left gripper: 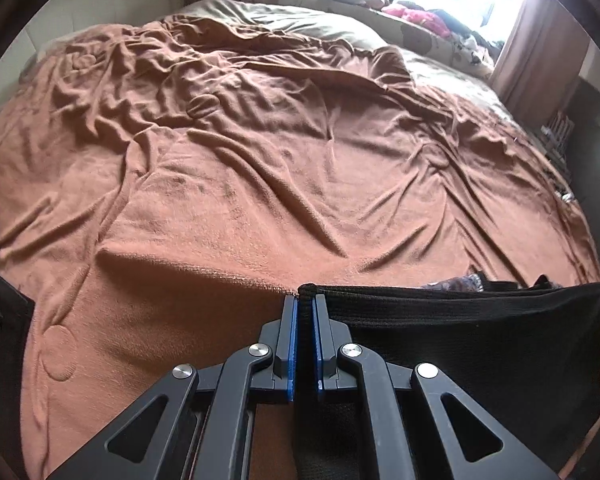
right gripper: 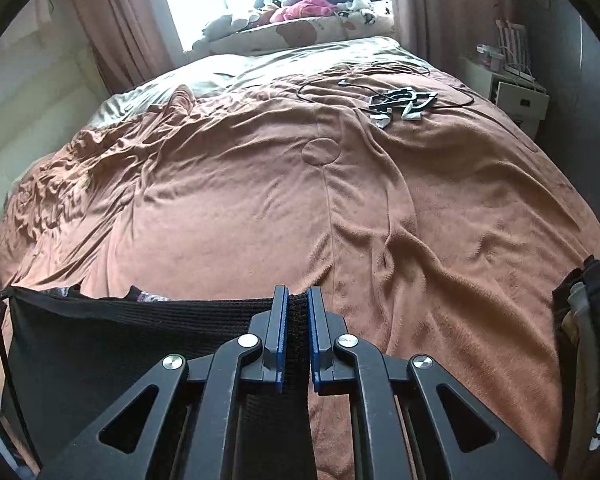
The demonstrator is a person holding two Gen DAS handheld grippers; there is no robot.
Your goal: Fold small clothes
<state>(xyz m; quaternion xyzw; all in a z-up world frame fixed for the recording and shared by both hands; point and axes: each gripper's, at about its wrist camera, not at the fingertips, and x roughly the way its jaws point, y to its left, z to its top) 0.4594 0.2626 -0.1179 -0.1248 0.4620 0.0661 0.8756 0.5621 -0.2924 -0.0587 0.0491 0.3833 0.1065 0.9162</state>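
Left wrist view: left gripper [left gripper: 305, 300], bottom centre, fingers clenched on the left top corner of a black garment [left gripper: 480, 340], which stretches to the lower right above the brown blanket [left gripper: 260, 160].
Right wrist view: right gripper [right gripper: 297, 294] fingers clenched on the opposite corner; garment [right gripper: 120, 336] spans lower left.
Why: likely held taut between both for folding.

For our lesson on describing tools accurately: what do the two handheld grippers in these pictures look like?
The left gripper and right gripper look alike: matte black angular linkage arms with triangular cut-outs, round silver pivot bolts, and two straight narrow fingers lined with blue pads. No cables, markings, hands or sleeves show on either.
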